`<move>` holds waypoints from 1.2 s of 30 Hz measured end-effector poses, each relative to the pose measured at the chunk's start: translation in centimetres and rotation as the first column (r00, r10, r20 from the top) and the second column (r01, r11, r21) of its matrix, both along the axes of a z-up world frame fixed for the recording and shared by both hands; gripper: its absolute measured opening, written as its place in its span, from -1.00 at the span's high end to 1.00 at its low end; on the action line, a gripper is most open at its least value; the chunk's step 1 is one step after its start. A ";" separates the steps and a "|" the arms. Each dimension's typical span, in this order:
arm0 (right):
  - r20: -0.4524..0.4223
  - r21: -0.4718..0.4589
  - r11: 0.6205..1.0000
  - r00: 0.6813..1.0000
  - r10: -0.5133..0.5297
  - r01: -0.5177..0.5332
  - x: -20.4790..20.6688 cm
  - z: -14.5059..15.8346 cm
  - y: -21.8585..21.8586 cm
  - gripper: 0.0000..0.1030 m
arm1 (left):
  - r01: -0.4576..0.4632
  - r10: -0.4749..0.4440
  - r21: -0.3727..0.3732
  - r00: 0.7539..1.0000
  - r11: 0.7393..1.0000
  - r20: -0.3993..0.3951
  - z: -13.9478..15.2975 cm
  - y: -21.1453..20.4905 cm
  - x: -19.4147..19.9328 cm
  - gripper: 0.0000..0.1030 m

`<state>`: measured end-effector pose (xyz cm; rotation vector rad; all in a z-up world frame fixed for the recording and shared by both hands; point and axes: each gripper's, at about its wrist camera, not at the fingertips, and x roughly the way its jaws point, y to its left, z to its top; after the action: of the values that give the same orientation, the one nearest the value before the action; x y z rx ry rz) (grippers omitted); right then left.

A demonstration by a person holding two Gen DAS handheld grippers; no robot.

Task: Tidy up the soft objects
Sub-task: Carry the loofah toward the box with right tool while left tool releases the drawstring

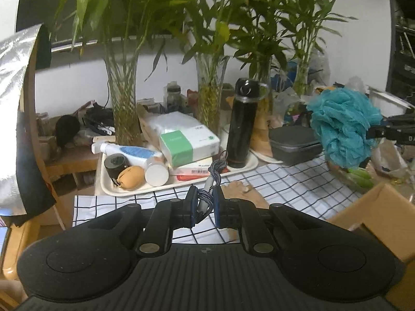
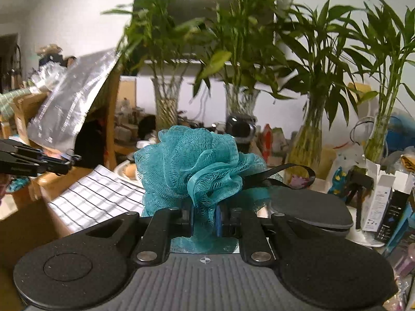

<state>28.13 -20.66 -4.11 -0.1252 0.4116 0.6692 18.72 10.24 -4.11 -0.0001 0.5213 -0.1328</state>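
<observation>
My right gripper (image 2: pixel 204 216) is shut on a teal mesh bath pouf (image 2: pixel 197 165) and holds it in the air. The pouf also shows at the right of the left wrist view (image 1: pixel 342 127), with the right gripper (image 1: pixel 373 132) behind it. My left gripper (image 1: pixel 205 204) is shut on a blue braided cord (image 1: pixel 215 173) that loops up from between its fingers, above the checked cloth (image 1: pixel 272 181). The left gripper also shows at the left of the right wrist view (image 2: pixel 70 163).
A white tray (image 1: pixel 124 191) holds a black flask (image 1: pixel 242 124), tissue packs (image 1: pixel 189 142), a spray bottle (image 1: pixel 129 151) and a tan pouch (image 1: pixel 131 177). Vases of bamboo (image 1: pixel 124 108) stand behind. A grey case (image 1: pixel 293 140) and a cardboard box (image 1: pixel 373 207) lie right.
</observation>
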 end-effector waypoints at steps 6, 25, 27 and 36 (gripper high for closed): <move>-0.003 0.065 0.996 0.999 0.055 -0.054 -3.3 1.3 -0.7 0.66 | 0.038 -0.039 0.013 0.999 0.999 0.035 2.5 -1.6 -2.6 0.75; 0.013 0.144 0.979 0.989 0.146 -0.146 -10.1 2.7 -1.3 0.65 | 0.099 -0.098 0.047 0.995 0.994 -0.037 6.3 -8.2 -8.9 0.73; 0.015 0.154 0.977 0.989 0.145 -0.145 -10.4 2.9 -1.5 0.65 | 0.130 -0.124 0.044 0.985 0.991 -0.119 5.9 -8.9 -8.4 0.60; 0.030 0.128 0.974 0.982 0.185 -0.187 -11.4 3.0 -0.5 0.65 | -0.036 0.044 0.039 0.975 0.999 -0.217 5.7 -7.5 -9.1 -0.19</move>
<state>16.71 -21.15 -1.11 -0.0458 0.3397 0.8769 9.59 2.74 1.63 0.0093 0.7429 -0.0843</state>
